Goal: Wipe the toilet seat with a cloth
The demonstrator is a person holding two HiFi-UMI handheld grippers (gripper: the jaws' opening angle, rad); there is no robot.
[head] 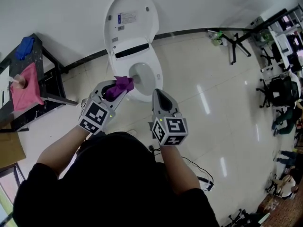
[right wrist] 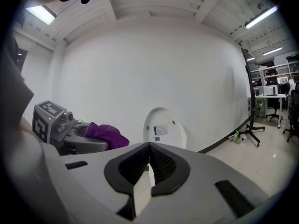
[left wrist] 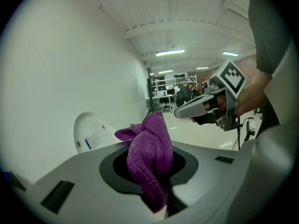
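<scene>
Left claw point(head: 113, 90) is pinching the purple cloth point(head: 121, 84); in the left gripper view the cloth sits bunched between the jaws with a loose fold standing above them; grip looks secure to me. Right claw point(head: 158, 96) has its jaws pressed together with nothing between them, confirmed in the right gripper view; it hangs over the front edge of the toilet, just beside the left claw. Toilet lid point(head: 130, 13) is raised against the wall, so the toilet seat point(head: 154, 63) lies exposed; no obstacle to wiping. From the head view the cloth overlaps the front left part of the seat, at the edge of the bowl opening; I cannot tell whether it touches the seat or hovers just above it. Progress, my judgement: cloth is in hand and brought to the toilet, so the approach is done; the wipe itself is at its very start or not yet begun; nothing on the seat surface tells a cleaned part from an uncleaned one, so I count the whole ring as left to do: front, both sides, and the rear near the lid hinge.
</scene>
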